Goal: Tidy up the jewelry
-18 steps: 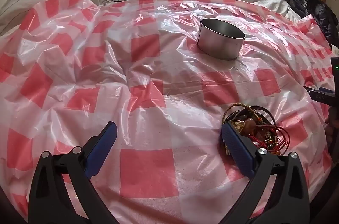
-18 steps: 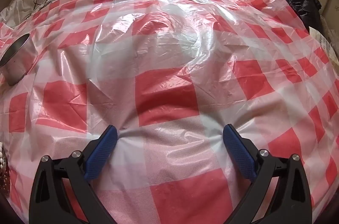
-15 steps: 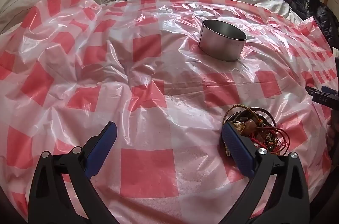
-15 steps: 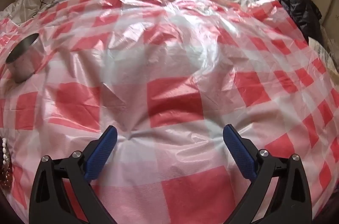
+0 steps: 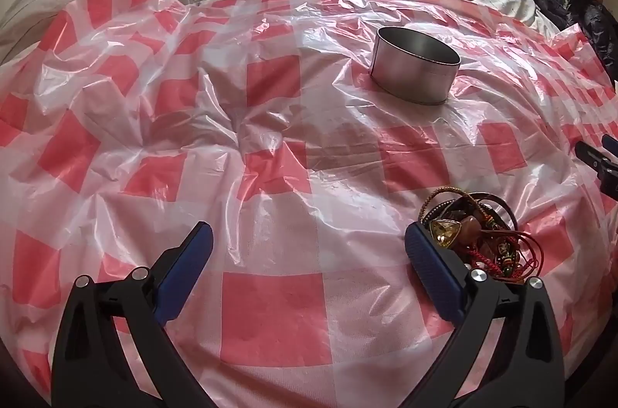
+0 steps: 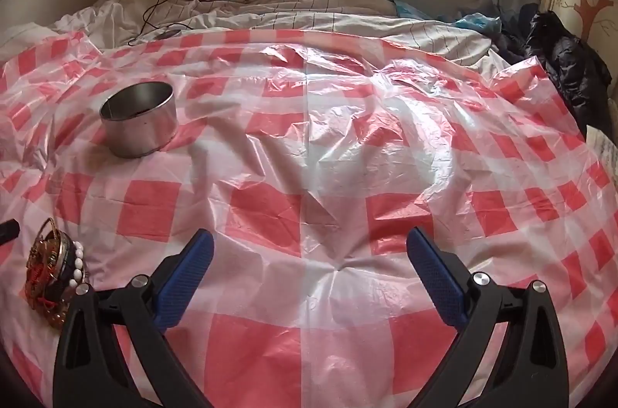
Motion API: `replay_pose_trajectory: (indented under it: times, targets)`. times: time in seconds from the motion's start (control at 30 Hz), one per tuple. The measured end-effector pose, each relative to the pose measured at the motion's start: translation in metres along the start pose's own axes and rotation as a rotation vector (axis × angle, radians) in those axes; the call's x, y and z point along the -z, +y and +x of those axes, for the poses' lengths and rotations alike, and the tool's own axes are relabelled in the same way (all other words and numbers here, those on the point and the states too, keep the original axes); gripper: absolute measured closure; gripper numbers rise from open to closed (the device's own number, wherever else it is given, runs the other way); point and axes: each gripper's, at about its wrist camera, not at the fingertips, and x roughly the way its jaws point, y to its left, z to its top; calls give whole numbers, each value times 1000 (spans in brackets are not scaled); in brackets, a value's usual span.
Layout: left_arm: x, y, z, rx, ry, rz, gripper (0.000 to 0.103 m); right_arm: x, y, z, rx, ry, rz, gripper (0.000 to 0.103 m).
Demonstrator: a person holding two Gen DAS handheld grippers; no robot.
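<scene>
A tangled pile of jewelry (image 5: pixel 479 234) with beads, red cords and a yellow stone lies on the red-and-white checked plastic sheet (image 5: pixel 270 157), just right of my left gripper's right finger. It also shows at the far left of the right wrist view (image 6: pixel 54 273), with a white bead bracelet. A round empty metal tin (image 5: pixel 415 74) stands upright beyond it, and shows in the right wrist view (image 6: pixel 139 122) too. My left gripper (image 5: pixel 309 242) is open and empty. My right gripper (image 6: pixel 309 246) is open and empty over bare sheet.
The sheet covers a bed with rumpled white bedding (image 6: pixel 309 18) behind it. A black cable (image 6: pixel 154 2) and a small round device lie at the back left. A dark jacket (image 6: pixel 571 76) lies at the right edge. A window is behind.
The right gripper has lifted and tilted up, bringing the tin, jewelry and window into its view. The left gripper has barely moved.
</scene>
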Motion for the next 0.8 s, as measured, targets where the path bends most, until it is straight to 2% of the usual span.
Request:
replay_pose_trajectory:
  times: [0.3, 0.8]
  targets:
    - [1, 2, 7, -38, 21, -7, 7, 1, -1, 2, 13, 21, 10, 7]
    - [3, -5, 8, -58, 22, 16, 7, 1, -4, 5, 22, 34, 18, 7]
